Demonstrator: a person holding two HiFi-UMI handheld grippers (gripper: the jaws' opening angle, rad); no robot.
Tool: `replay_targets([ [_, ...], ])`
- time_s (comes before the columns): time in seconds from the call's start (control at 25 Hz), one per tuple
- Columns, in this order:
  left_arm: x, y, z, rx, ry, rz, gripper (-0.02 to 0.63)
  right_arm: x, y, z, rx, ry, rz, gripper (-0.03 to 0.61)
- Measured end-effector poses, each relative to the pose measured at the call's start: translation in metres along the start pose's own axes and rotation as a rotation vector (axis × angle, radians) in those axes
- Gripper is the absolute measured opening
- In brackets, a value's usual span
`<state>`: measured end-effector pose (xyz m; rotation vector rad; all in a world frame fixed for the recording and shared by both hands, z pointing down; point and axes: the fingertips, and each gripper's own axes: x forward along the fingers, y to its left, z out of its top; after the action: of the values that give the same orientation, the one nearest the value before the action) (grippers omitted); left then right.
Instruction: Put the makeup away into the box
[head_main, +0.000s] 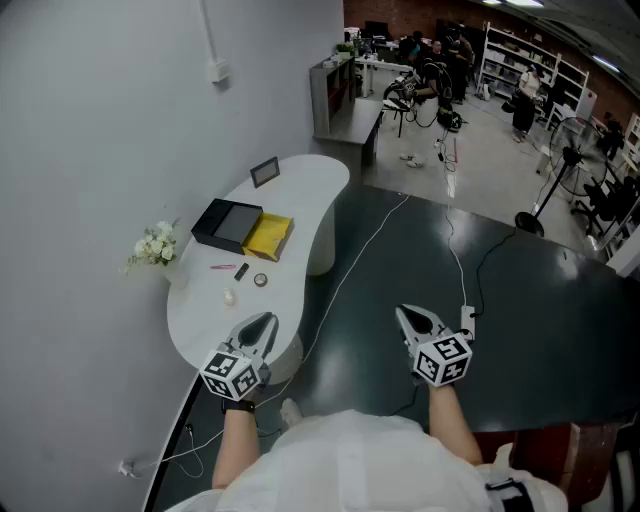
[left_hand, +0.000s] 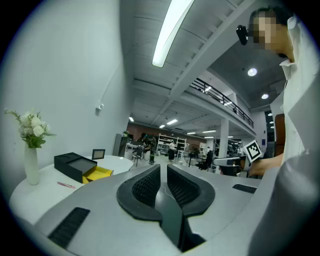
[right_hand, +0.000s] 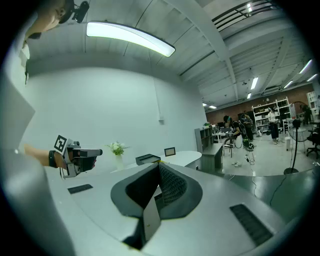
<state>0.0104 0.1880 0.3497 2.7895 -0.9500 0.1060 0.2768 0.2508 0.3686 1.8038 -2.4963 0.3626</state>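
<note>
Makeup beside box on table, flowers nearby, left gripper and right gripper jaws closed

White curved table is sitting left of centre in the head view. A black box is lying on it, with a yellow tray touching its right side. A picture frame is standing at the upper end and a vase of white flowers at the left edge. A pink stick, black tube, round piece and small white piece are lying below the box.
</note>
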Motion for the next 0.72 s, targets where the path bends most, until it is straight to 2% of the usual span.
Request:
replay_targets([
  [0.72, -0.0056, -0.0025, 0.0046, 0.002, -0.011, 0.007, 0.054, 0.0016, 0.0048, 0.0082, -0.021, -0.012, 0.012, 0.009],
])
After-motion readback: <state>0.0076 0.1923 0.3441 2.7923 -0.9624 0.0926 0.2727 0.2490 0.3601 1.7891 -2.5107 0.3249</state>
